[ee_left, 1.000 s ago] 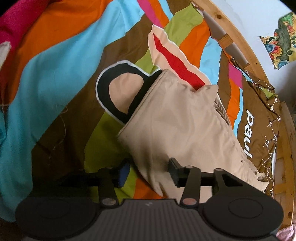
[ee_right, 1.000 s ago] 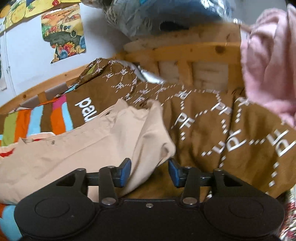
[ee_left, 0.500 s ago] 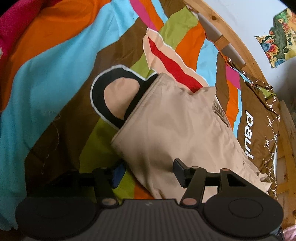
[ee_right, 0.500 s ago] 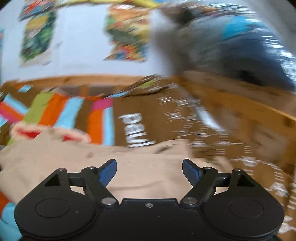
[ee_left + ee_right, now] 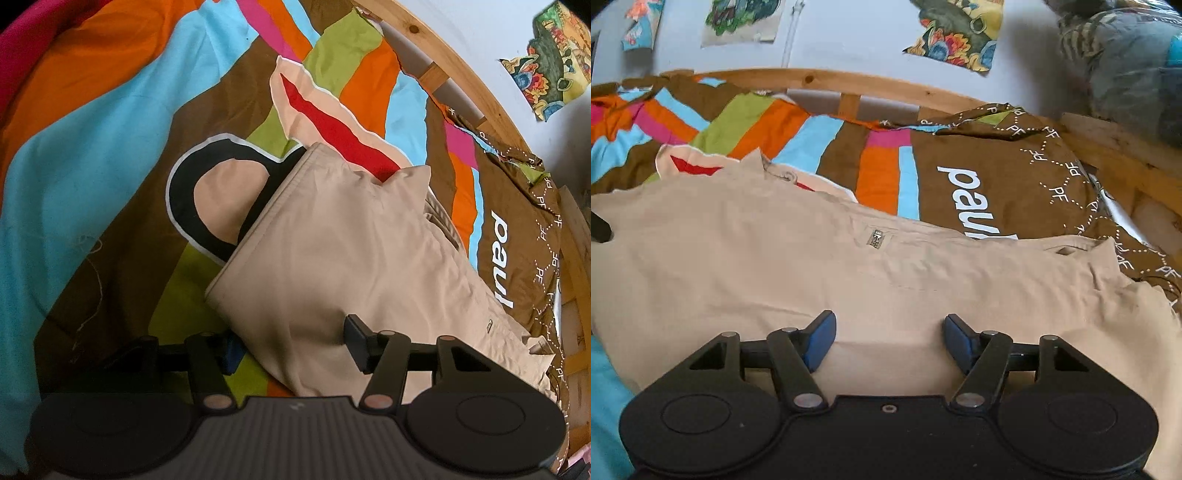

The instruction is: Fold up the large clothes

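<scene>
Matt beige cloth garment (image 5: 351, 258), wooden bed rail (image 5: 886, 86)

The bed is covered by a bedspread (image 5: 92, 155) printed in wavy bands of orange, light blue, brown, green and pink. A brown section carries white lettering (image 5: 975, 201) and a dotted white pattern. A light wooden bed frame (image 5: 886, 86) with short upright slats runs along the far edge. Behind the frame stands a pale wall (image 5: 849, 37). Several colourful torn-edged pictures (image 5: 955, 33) are fixed to the wall. A bluish bundle (image 5: 1126, 62) sits at the upper right. Lighting is soft and even.
</scene>
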